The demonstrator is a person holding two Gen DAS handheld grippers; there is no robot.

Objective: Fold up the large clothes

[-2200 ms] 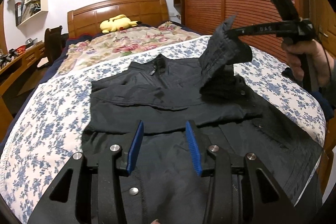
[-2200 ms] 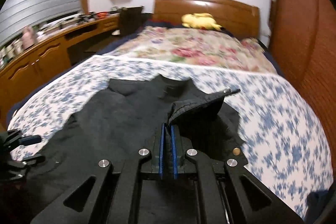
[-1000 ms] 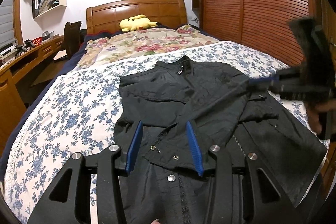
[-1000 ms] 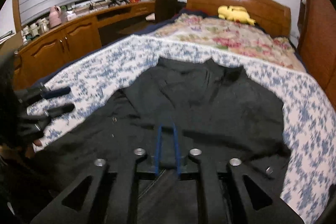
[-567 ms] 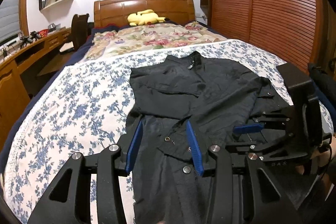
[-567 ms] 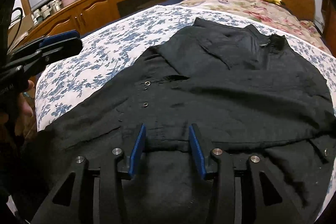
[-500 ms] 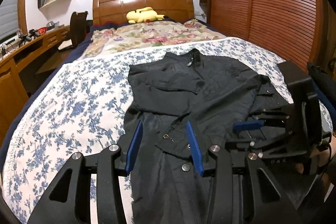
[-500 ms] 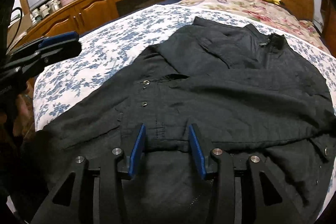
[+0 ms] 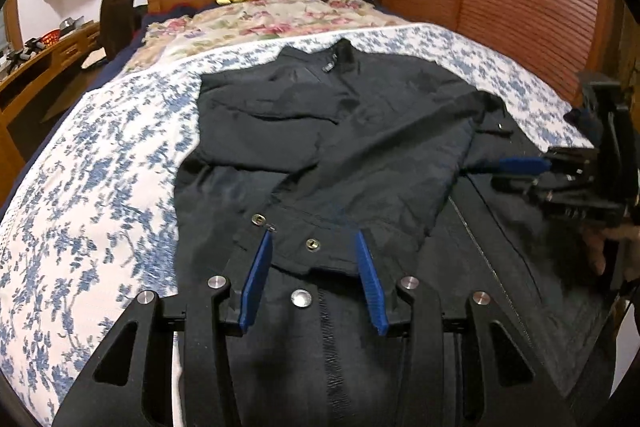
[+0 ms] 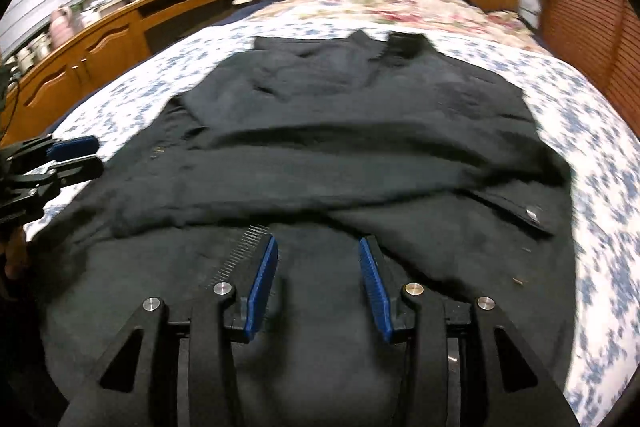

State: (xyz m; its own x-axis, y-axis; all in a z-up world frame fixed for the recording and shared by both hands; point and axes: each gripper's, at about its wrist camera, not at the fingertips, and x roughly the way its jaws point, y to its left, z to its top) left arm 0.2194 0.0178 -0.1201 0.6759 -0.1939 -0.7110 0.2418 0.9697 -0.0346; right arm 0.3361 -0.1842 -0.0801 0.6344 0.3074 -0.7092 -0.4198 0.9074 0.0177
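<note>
Both claws [image 9: 312,239] [image 10: 318,247] agape over black jacket [image 9: 360,155], sleeves folded inward

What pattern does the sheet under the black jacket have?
White sheet with small blue flowers; clearest in the left wrist view.

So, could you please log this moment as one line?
jacket: flat on bed, sleeves folded in | left hand-held gripper: open | right hand-held gripper: open

black jacket [image 9: 360,155] hem cut off below, bedspread [image 10: 600,155] pattern motion-blurred at right
</note>
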